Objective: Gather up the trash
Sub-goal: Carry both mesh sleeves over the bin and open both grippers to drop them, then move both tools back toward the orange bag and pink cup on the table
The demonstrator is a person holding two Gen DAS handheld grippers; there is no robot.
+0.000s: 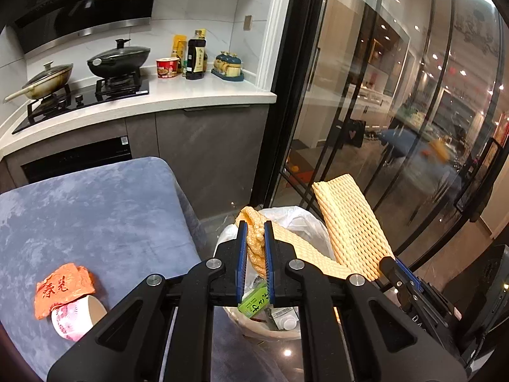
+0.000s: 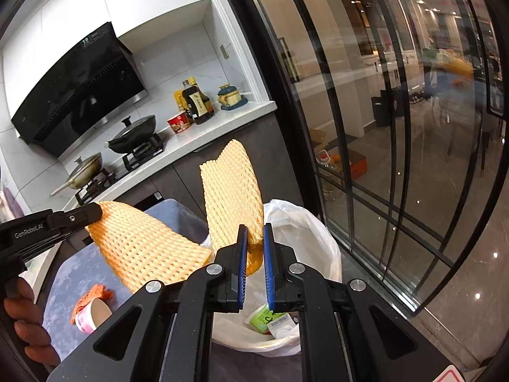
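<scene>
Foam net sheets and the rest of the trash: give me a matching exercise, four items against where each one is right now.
Items:
1. left foam net
2. right foam net
3. green carton
4. paper cup

Places:
A. lying on the blue cloth
B. inside the lined trash bin
C. clamped in the right gripper
D. clamped in the left gripper

Pairs: 1-D, 2-C, 3-B, 4-A

"GenRobot.AI" printed on my left gripper [image 2: 95, 213] body. "19" on the range hood [image 2: 85, 42] corner. Red Chinese characters on the orange wrapper [image 1: 63, 286], green carton [image 1: 254, 302] in the bin has characters too, not legible to me.
</scene>
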